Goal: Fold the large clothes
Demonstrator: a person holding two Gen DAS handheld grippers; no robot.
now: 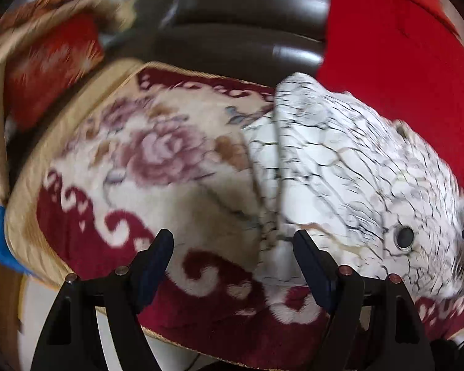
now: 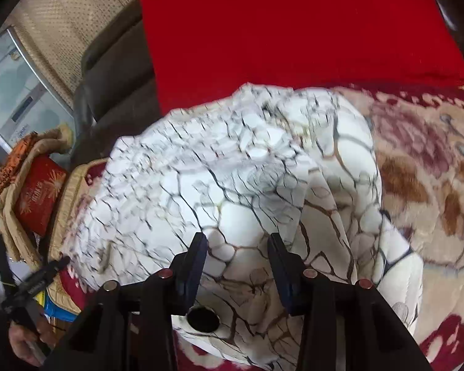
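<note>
One garment in play: a white garment (image 1: 340,167) with a dark crackle print, lying bunched on a floral plush blanket (image 1: 157,160) that covers a dark sofa (image 1: 232,24). A red cloth (image 1: 402,46) lies behind it, touching its far edge.

Left hand-held gripper (image 1: 233,244): jaws wide apart, nothing between them. It hovers over the garment's left margin, with the right pad just at a fold line and the left pad over bare blanket.

Right hand-held gripper (image 2: 237,247): jaws parted, fabric visible in the gap, but no pinch evident; judged not gripping. A dark round button or eyelet (image 2: 202,318) sits just below it. Both views are motion-blurred.

Handling judgement: thin, light, soft fabric that drapes in ridges with no stiffness, so it will sag between two holds and slide easily over the plush pile. The blanket nap may drag lower layers.

Where to hold: at a hem or seam edge, pinching a single layer near a corner, with the two grippers well apart to keep the span taut. Avoid the button area.
</note>
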